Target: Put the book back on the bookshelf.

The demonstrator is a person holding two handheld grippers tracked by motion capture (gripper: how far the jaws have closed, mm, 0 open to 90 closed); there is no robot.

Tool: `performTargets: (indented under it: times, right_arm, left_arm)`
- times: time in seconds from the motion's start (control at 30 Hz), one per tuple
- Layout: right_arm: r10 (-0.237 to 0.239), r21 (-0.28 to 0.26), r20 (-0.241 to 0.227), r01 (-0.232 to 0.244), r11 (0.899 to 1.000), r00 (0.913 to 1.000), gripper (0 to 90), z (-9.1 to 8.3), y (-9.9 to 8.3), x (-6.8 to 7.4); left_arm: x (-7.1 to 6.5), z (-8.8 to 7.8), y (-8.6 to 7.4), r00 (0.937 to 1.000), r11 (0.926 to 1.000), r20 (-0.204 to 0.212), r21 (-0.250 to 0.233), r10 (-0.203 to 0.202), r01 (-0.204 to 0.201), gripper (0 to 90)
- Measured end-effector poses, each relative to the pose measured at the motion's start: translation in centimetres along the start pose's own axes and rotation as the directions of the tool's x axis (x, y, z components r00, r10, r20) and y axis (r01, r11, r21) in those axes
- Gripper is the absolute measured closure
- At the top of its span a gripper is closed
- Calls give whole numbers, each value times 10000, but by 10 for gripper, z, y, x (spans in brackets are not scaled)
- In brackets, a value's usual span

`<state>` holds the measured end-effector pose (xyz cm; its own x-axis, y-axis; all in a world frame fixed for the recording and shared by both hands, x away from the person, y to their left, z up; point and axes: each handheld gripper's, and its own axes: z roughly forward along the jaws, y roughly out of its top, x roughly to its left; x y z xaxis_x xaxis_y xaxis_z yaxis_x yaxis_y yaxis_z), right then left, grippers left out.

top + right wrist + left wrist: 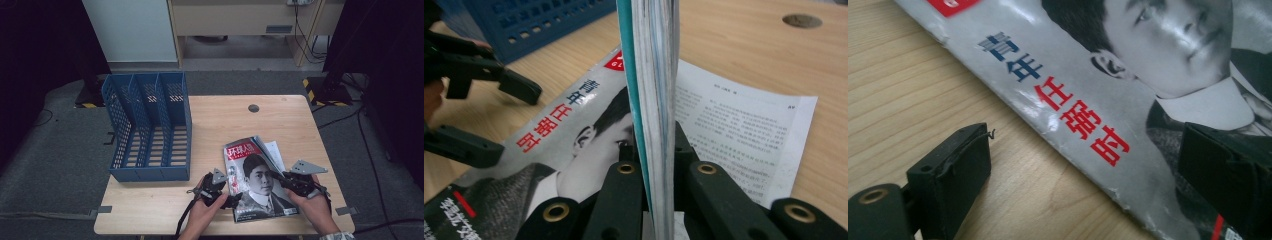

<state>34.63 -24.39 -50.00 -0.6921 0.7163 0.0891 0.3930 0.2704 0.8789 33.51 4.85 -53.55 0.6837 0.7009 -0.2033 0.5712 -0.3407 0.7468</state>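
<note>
Two grippers work on one magazine (260, 180) that lies at the near right part of the wooden table (210, 120), its cover with a portrait facing up. The right gripper (291, 181) is clamped on the right edge of the magazine: in the right gripper view a thick bundle of pages (655, 100) stands between its two black jaws, pinched tight, and one loose printed page (744, 125) lies flat on the table beside it. I think this grip is there to lift the open side, so that the magazine can be raised from the table.

The left gripper (231, 199) sits at the near left corner of the magazine with its jaws wide apart. In the left gripper view one jaw is over the bare wood and the other over the cover, so the spine edge lies between them, but the pads do not press on it. Probably it waits here to take the spine side once this edge comes up; whether the lower jaw can slide under the cover I cannot say from this angle.

The blue file rack (150, 125) with three compartments lies on its back at the left of the table, well apart from the magazine, and it looks like the place where the magazine should go.
</note>
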Motion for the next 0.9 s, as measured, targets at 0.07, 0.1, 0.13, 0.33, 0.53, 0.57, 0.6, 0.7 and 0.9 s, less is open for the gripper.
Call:
performTargets:
  times: [0.07, 0.1, 0.13, 0.33, 0.53, 0.57, 0.6, 0.7, 0.9]
  right_arm:
    - [11, -230, -136, -14, 9997, 9999, 880, -2, 2, 1]
    - [39, -366, -227, -47, 9993, 9997, 879, -4, 3, 1]
    - [196, -651, -414, -222, 9976, 9990, 880, -6, 4, 0]
    - [704, -807, -836, -772, 9937, 9940, 879, -5, 3, -2]
    - [1118, -573, -816, -1166, 9915, 9904, 878, 0, -2, -5]
    - [1166, -514, -793, -1209, 9913, 9900, 878, 1, -3, -5]
    - [1187, -431, -753, -1221, 9916, 9901, 878, 2, -4, -5]
    - [1163, -138, -711, -1176, 9930, 9907, 878, 5, -6, -5]
    - [1247, 798, -650, -1194, 9896, 9901, 861, 15, -12, -1]
  left_arm:
    - [0, 0, 0, 10000, 10000, 60, -16, -29, 29, 66]
    - [0, 0, 0, 9998, 10000, 162, -29, -61, 62, 67]
    - [-1, 1, 1, 9990, 9999, 422, -82, -110, 114, 77]
    - [-5, 5, 2, 9935, 9999, 1128, -88, -127, 137, 80]
    - [1, 3, 1, 9913, 9980, 1210, -272, -528, 565, 187]
    - [2, 3, 1, 9919, 9981, 1165, -271, -513, 548, 212]
    - [2, 3, 2, 9921, 9982, 1146, -274, -505, 539, 227]
    - [1, 3, 2, 9932, 9989, 1097, -223, -390, 417, 276]
    - [-1, 3, 2, 9962, 9996, 849, -182, -197, 213, 346]
